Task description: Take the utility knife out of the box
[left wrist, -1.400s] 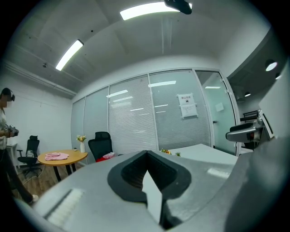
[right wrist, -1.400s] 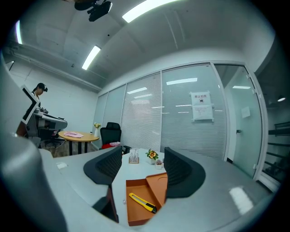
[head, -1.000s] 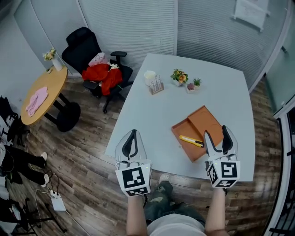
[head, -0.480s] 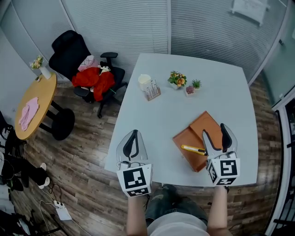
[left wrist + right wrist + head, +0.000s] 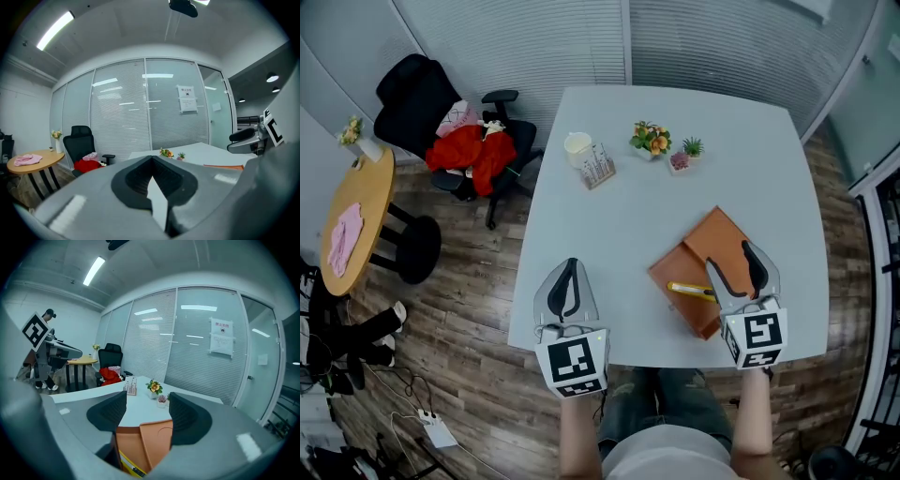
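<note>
Pale office table point(image 5: 609, 225) carries an open orange box point(image 5: 698, 267) near its front right edge, with the yellow utility knife point(image 5: 689, 290) lying in the box's near half. Right gripper point(image 5: 731, 258) hovers over the box, jaws apart with nothing gripped and the knife just left of its tips; left gripper point(image 5: 570, 274) hangs over the table's front left edge, jaws pressed together, empty. Farther back stand small potted plants point(image 5: 650, 139) and a cup point(image 5: 577, 145), and off the table a black chair point(image 5: 417, 98) holds red cloth point(image 5: 469, 150).

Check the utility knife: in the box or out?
In. The yellow utility knife lies in the open orange box; the right gripper, jaws apart, holds nothing.
</note>
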Tool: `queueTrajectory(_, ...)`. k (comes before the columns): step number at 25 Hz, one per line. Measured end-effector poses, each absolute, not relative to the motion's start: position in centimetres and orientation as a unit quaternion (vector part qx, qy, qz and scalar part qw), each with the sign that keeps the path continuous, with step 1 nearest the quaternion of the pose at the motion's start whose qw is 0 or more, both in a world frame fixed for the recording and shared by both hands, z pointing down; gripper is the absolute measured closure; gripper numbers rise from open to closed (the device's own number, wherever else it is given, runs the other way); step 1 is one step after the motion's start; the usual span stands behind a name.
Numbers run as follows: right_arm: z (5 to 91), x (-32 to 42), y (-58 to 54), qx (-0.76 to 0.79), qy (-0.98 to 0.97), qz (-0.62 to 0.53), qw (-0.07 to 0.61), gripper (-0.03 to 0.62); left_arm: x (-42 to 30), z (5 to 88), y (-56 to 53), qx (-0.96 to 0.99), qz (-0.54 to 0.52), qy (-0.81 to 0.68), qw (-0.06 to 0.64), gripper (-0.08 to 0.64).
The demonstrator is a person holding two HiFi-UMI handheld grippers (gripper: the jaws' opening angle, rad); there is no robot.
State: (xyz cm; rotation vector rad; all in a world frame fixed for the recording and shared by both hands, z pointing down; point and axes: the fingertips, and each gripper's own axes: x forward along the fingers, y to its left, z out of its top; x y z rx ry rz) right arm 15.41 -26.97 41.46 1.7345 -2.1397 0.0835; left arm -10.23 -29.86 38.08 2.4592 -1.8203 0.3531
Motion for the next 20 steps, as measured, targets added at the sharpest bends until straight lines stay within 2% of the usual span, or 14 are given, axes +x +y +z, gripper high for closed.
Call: queueTrajectory(20,52.0,14.8,-25.7,0.484,-0.802,0.073,0.343,0.282,-7.8,45.2,-28.8,0.786,0.178,-0.585,0.09,0.558)
